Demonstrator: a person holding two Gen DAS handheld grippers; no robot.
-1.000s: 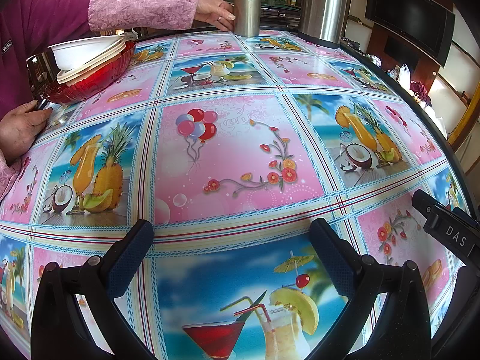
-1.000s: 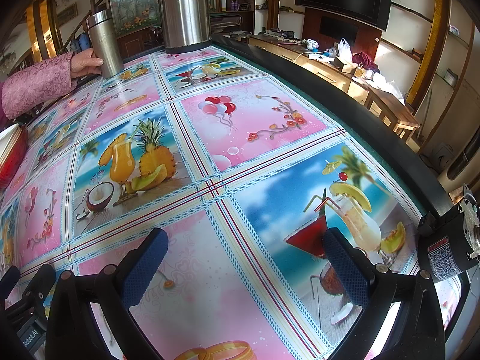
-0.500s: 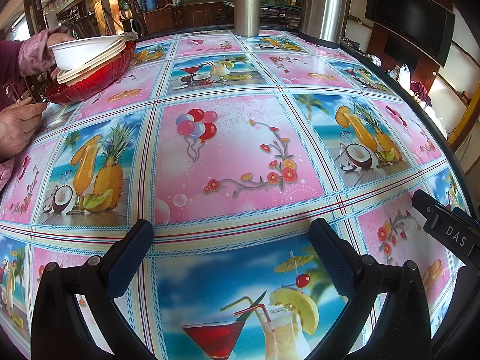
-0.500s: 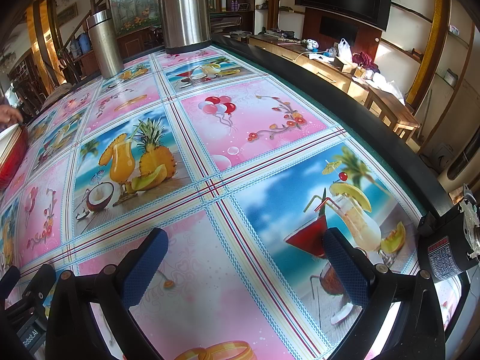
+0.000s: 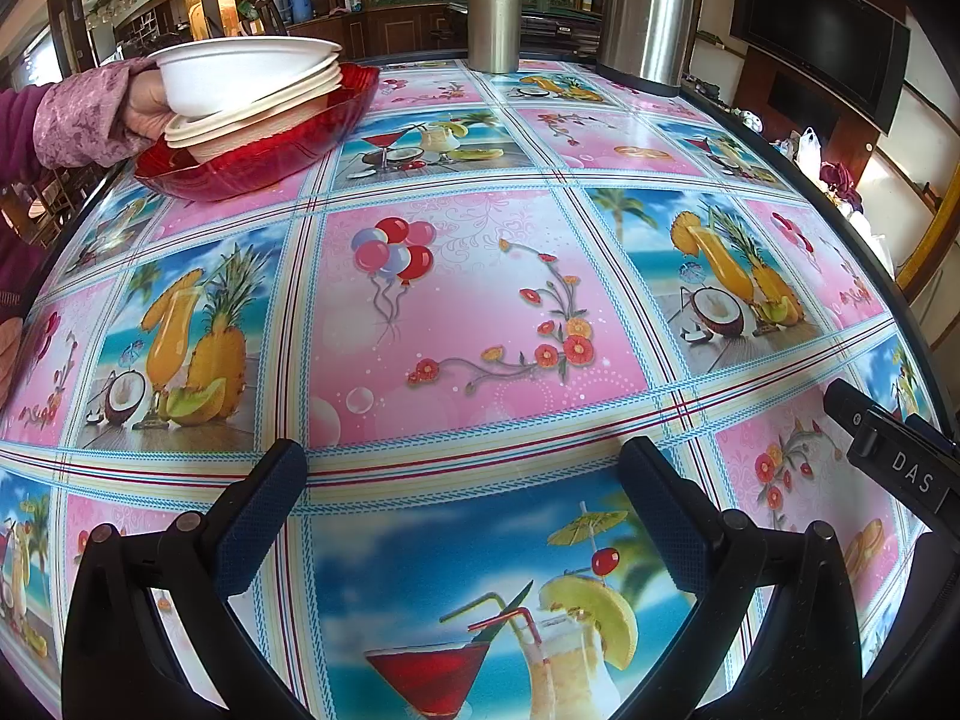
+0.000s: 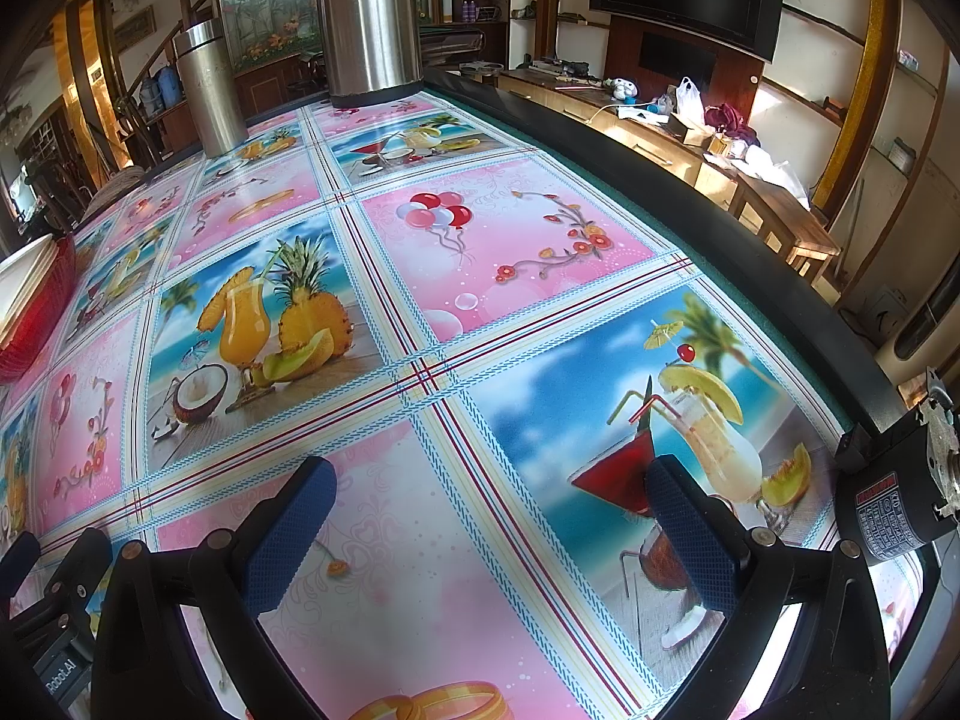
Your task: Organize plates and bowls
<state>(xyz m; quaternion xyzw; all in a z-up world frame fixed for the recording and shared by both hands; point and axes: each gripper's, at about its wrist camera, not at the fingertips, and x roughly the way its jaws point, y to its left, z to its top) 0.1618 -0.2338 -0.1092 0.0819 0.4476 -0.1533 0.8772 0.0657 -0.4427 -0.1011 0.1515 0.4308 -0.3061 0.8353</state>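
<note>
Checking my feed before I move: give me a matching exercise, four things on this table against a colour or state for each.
Things:
1. top bowl
2. dish under the stack
3. left gripper
4. narrow flask

States:
A. open, holding nothing
B. red, see-through
C. white, held by a hand
D. steel, upright at the far edge

Pairs: 1-C, 2-B, 3-A, 4-D

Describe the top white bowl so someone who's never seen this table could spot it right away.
Start at the round table with the fruit-and-cocktail print cloth and look to its far left edge, where a red translucent glass dish sits. White plates are stacked in it. The deep white bowl is on top, gripped by a hand in a pink sleeve.
</note>
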